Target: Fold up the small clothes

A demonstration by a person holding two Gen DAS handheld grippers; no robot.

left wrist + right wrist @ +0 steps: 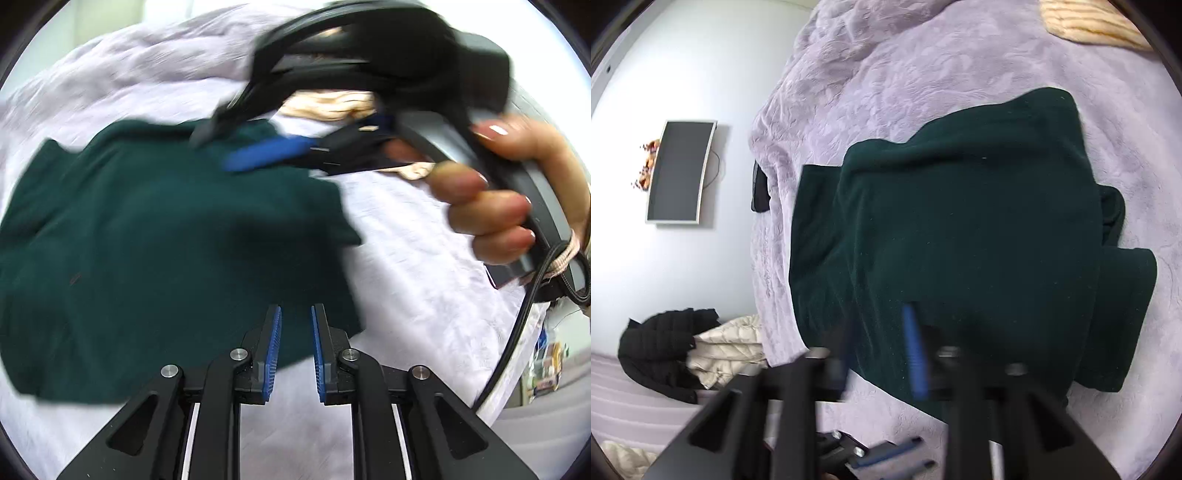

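A wall screen hangs above black and cream jackets.

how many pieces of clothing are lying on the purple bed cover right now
2 in view. The dark green garment lies folded mid-cover; a peach ribbed piece sits at the far edge. Others may be hidden outside the frames.

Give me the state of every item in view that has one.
Green garment: partly folded, lying on the blanket, not held.
Lilac blanket: spread, rumpled.
Left claw: nearly shut, empty.
Right claw: open, empty, above the garment.
Wall screen: dark.
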